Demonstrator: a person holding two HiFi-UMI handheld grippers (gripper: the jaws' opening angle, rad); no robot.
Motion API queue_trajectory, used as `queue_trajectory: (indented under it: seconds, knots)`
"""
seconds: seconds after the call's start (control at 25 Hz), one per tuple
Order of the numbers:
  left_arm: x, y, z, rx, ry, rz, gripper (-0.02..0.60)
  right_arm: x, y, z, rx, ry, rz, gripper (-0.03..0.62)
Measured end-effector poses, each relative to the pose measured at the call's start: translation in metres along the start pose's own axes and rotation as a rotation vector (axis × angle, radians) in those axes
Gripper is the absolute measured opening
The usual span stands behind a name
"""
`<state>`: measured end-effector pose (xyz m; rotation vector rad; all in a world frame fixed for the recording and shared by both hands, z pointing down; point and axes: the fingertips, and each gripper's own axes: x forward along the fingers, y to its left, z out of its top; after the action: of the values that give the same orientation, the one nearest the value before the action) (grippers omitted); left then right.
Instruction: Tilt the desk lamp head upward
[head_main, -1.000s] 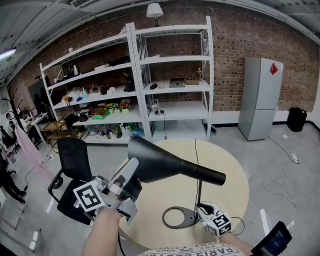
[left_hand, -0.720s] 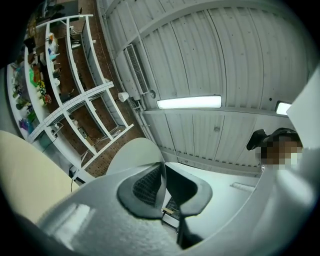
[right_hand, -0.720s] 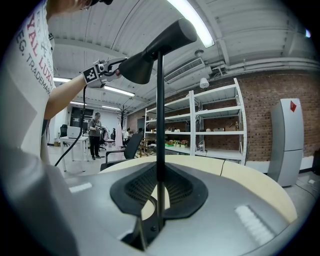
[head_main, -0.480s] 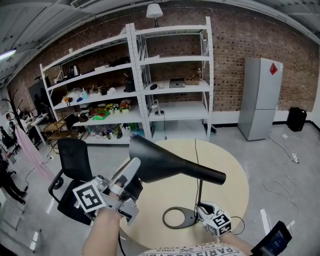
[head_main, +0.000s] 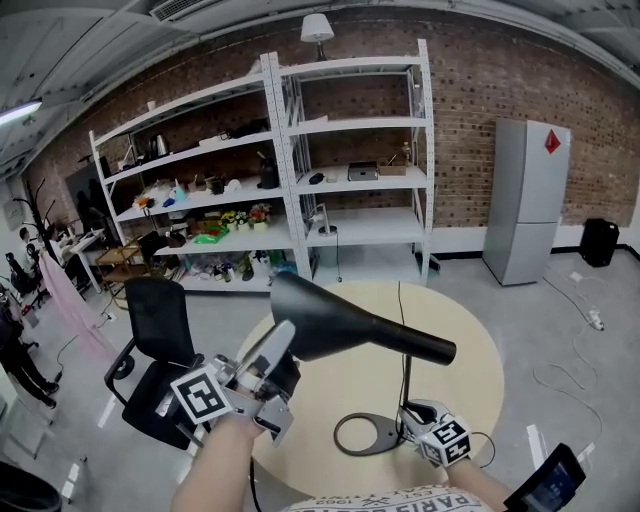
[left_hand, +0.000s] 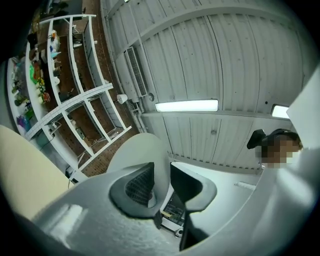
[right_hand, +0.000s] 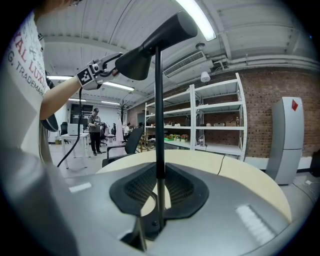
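A black desk lamp stands on the round beige table (head_main: 455, 365). Its cone head (head_main: 340, 325) is tilted, with the wide mouth to the left, on a thin pole (head_main: 405, 385) above a ring base (head_main: 365, 436). My left gripper (head_main: 285, 348) is at the mouth's lower rim. In the left gripper view its jaws (left_hand: 161, 182) are opening, and the shade's pale inner rim (left_hand: 137, 150) is still between them with a gap at one pad. My right gripper (head_main: 405, 420) is low on the pole, shut on the pole (right_hand: 159, 110) in the right gripper view, with its jaws (right_hand: 159, 187) closed round it.
A black office chair (head_main: 160, 320) stands left of the table. White shelving (head_main: 300, 170) lines the brick wall behind, and a grey fridge (head_main: 525, 205) stands at the right. The lamp's cable (head_main: 398, 300) runs across the table's far side. People stand at the far left.
The head view has shifted a little to the left, so everything sits slightly further right. The lamp head and both grippers keep their places relative to one another.
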<state>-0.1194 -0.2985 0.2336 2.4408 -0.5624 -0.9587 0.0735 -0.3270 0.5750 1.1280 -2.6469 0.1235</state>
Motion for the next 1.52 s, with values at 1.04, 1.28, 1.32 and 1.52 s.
queue_trajectory:
  seconds: [1.04, 1.28, 1.32, 1.52]
  knots:
    - [-0.102, -0.065, -0.249, 0.466, 0.55, 0.174, 0.0, -0.168, 0.126, 0.08, 0.046, -0.084, 0.288, 0.006]
    - [-0.111, -0.12, -0.296, 0.45, 0.561, 0.166, 0.0, -0.227, 0.161, 0.056, 0.042, -0.082, 0.309, 0.006]
    - [-0.114, -0.129, -0.302, 0.455, 0.565, 0.164, 0.0, -0.236, 0.166, 0.054, 0.029, -0.085, 0.303, 0.006]
    - [-0.131, -0.167, -0.315, 0.464, 0.549, 0.182, 0.0, -0.273, 0.19, 0.043, -0.005, -0.076, 0.296, 0.006]
